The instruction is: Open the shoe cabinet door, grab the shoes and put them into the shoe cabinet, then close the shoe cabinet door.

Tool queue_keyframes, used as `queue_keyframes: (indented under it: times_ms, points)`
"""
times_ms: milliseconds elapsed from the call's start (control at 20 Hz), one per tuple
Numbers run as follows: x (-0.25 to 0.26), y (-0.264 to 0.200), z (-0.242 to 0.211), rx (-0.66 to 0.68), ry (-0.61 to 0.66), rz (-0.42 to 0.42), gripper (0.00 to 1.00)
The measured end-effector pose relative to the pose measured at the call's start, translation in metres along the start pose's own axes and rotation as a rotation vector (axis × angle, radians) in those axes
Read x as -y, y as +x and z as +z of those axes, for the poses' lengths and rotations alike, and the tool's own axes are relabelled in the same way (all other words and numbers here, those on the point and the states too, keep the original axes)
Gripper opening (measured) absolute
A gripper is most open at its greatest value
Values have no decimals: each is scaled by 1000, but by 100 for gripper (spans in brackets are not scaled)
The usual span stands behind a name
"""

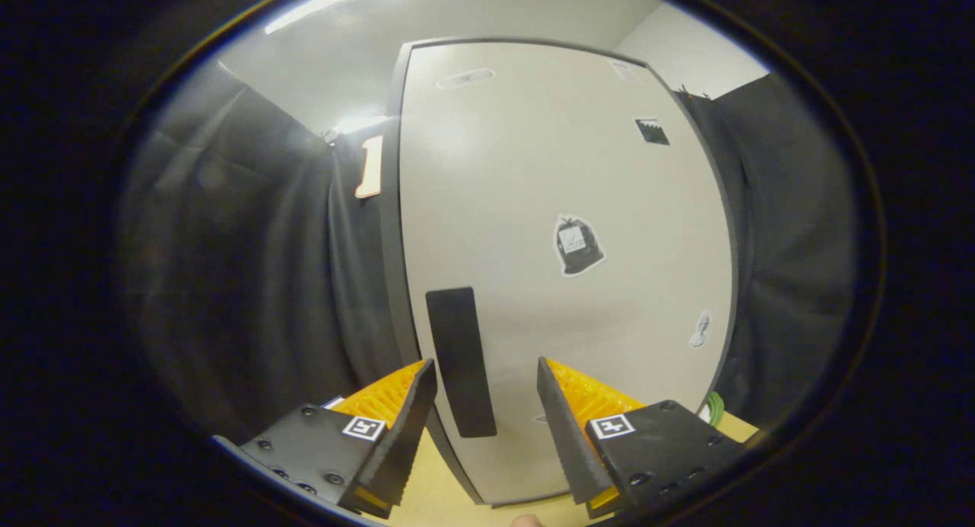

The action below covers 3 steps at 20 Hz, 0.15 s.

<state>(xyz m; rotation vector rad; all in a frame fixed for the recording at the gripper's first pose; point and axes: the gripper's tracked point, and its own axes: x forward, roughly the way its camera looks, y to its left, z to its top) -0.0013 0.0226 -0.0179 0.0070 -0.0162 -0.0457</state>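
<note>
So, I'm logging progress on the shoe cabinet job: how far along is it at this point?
Nothing looks done yet, or else the job is over: the cabinet door is shut, and the frame cannot tell which. In hand: the gripper is open, fingers either side of the black handle, apart from it. If starting, opening the door, stowing the shoes and closing it all remain.

The shoe cabinet door (pixel 564 207) stands shut, pale and sticker-dotted, its black vertical handle (pixel 461 359) near the dark-framed left edge.
</note>
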Motion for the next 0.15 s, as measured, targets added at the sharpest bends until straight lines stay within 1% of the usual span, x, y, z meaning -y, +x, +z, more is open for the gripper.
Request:
queue_keyframes:
  times_ms: [150]
  points:
    - [19, -13, 21, 33, -14, -13, 83]
